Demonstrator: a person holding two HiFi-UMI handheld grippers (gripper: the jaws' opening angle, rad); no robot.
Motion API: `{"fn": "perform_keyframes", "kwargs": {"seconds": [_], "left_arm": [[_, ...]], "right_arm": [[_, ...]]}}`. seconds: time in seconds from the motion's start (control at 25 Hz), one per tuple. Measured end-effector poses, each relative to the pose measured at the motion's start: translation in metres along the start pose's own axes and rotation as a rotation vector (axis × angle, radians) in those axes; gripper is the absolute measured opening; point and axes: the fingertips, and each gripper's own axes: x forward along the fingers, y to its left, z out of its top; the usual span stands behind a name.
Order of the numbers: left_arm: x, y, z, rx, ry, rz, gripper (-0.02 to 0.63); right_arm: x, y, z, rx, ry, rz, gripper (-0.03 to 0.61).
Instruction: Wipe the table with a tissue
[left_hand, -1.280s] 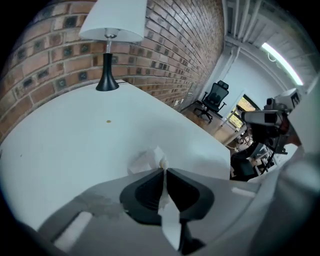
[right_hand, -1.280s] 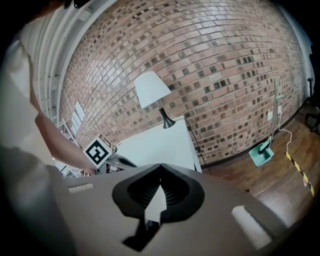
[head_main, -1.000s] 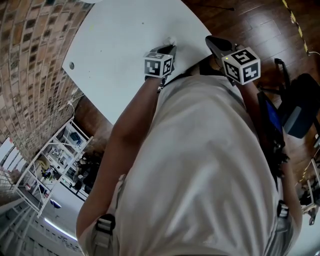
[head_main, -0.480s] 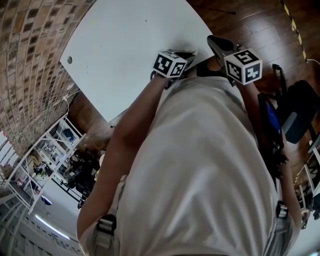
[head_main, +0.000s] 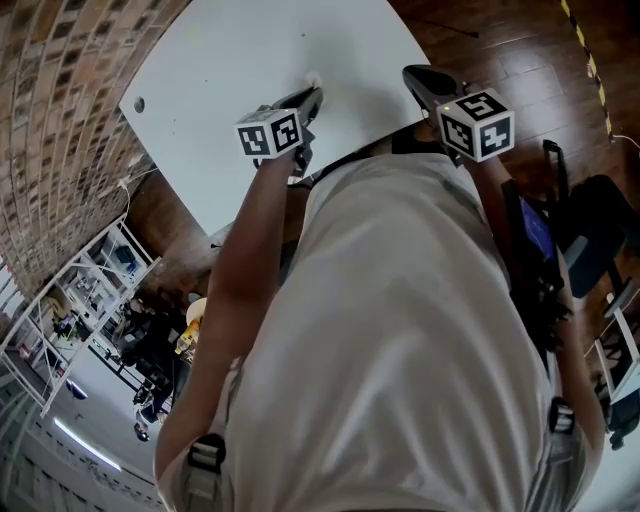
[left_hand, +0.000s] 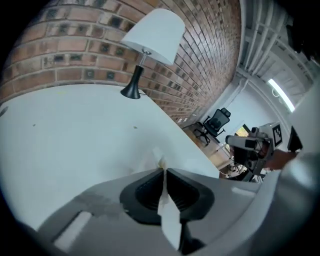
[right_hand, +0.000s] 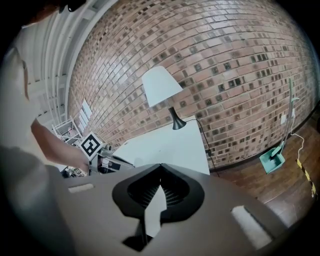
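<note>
Tissue (left_hand: 159, 164) sits pinched in your left claw (left_hand: 163, 172), its crumpled end poking past the tips onto the worktop (left_hand: 75, 130). Open surface lies straight ahead, toward the lamp (left_hand: 147, 45). Your right claw (right_hand: 160, 167), pressed together on nothing, hangs by the worktop's edge.

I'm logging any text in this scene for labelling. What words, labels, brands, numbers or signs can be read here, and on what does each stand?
No readable text.
The left marker cube of the left gripper: black-and-white square patterns, no letters.
The right marker cube of the right gripper: the same.
The tissue, table and lamp: no print.
The shelves in the background: too small to read.
</note>
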Motion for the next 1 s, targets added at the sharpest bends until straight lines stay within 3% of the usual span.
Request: {"fn": "perform_keyframes", "kwargs": {"seconds": [0.2,0.56,0.68,0.88,1.0], "left_arm": [[-0.008,0.025,0.007,-0.013,-0.025,0.070,0.023],[0.003,0.044,0.025,0.065,-0.010,0.159,0.023],[0.018,0.029,0.015,0.179,0.077,0.132,0.023],[0.043,-0.017,-0.033,0.425,0.262,0.026,0.022],[0.048,-0.029,-0.041,0.443,0.296,0.015,0.021]], "right_arm": [[-0.002,-0.021,0.013,0.007,-0.019,-0.045,0.008],[-0.016,-0.051,0.024,0.029,-0.052,-0.109,0.008],[-0.019,-0.055,0.019,0.042,-0.047,-0.113,0.008],[-0.021,-0.054,0.015,0.058,-0.045,-0.112,0.008],[-0.021,-0.056,0.013,0.064,-0.043,-0.114,0.008]]}}
